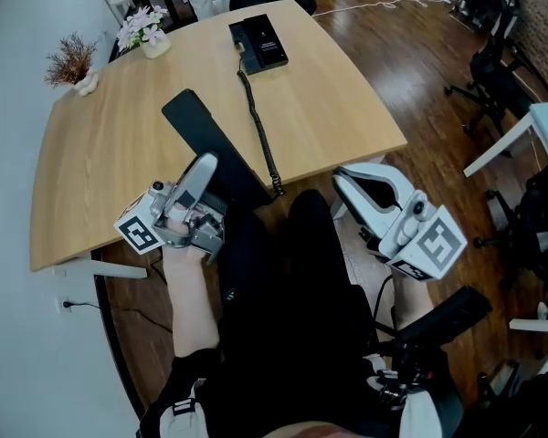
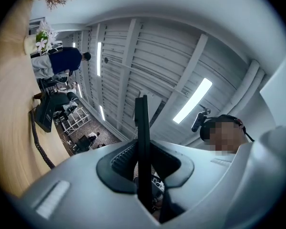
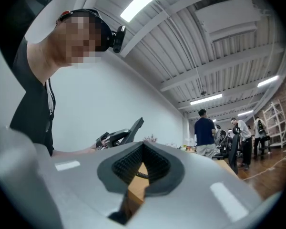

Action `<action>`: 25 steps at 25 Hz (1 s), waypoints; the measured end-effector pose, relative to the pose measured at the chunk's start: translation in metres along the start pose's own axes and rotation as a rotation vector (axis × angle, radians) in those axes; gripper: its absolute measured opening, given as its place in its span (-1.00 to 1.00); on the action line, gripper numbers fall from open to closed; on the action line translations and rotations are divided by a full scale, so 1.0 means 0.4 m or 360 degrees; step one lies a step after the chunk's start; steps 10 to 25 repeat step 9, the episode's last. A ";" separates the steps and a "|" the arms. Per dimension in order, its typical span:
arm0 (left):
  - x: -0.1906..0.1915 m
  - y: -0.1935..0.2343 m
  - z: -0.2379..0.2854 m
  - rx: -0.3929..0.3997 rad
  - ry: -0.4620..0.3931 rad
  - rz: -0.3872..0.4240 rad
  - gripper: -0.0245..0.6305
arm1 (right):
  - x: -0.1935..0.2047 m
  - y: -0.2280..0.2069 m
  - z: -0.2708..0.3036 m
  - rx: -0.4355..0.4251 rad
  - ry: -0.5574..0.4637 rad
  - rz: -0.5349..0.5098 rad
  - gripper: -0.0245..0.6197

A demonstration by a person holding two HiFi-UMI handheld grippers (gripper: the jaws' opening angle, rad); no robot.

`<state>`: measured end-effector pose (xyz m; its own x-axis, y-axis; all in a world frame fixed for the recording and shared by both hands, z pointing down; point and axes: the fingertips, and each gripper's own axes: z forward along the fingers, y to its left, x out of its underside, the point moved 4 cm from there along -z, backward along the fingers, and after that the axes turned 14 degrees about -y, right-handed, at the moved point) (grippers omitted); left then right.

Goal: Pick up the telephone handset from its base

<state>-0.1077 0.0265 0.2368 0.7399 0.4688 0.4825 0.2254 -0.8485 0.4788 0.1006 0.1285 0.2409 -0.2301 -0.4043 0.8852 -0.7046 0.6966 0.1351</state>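
Note:
The black telephone base (image 1: 258,44) lies at the far side of the wooden table (image 1: 100,144). Its coiled cord (image 1: 260,130) runs toward me, down to the table's near edge. The long black handset (image 1: 210,144) is off the base and slants over the table's near edge, with my left gripper (image 1: 205,164) shut on its lower part. In the left gripper view the handset (image 2: 142,137) stands edge-on between the jaws, with the base (image 2: 44,112) far off at the left. My right gripper (image 1: 352,179) is shut and empty, beyond the table's right corner; its jaws (image 3: 142,149) meet with nothing between.
A vase of white flowers (image 1: 146,33) and a dried plant (image 1: 71,62) stand at the table's far left. Office chairs (image 1: 493,71) and a white desk (image 1: 530,126) are at the right over the wood floor. People (image 3: 205,132) stand in the background.

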 end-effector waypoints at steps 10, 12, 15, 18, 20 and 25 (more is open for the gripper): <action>0.129 -0.160 -0.012 0.0026 0.0104 0.0069 -0.68 | -0.103 0.128 -0.125 -0.0026 -0.0029 -0.0060 -0.91; 0.129 -0.160 -0.012 0.0026 0.0104 0.0069 -0.68 | -0.103 0.128 -0.125 -0.0026 -0.0029 -0.0060 -0.91; 0.129 -0.160 -0.012 0.0026 0.0104 0.0069 -0.68 | -0.103 0.128 -0.125 -0.0026 -0.0029 -0.0060 -0.91; 0.129 -0.160 -0.012 0.0026 0.0104 0.0069 -0.68 | -0.103 0.128 -0.125 -0.0026 -0.0029 -0.0060 -0.91; 0.129 -0.160 -0.012 0.0026 0.0104 0.0069 -0.68 | -0.103 0.128 -0.125 -0.0026 -0.0029 -0.0060 -0.91; 0.129 -0.160 -0.012 0.0026 0.0104 0.0069 -0.68 | -0.103 0.128 -0.125 -0.0026 -0.0029 -0.0060 -0.91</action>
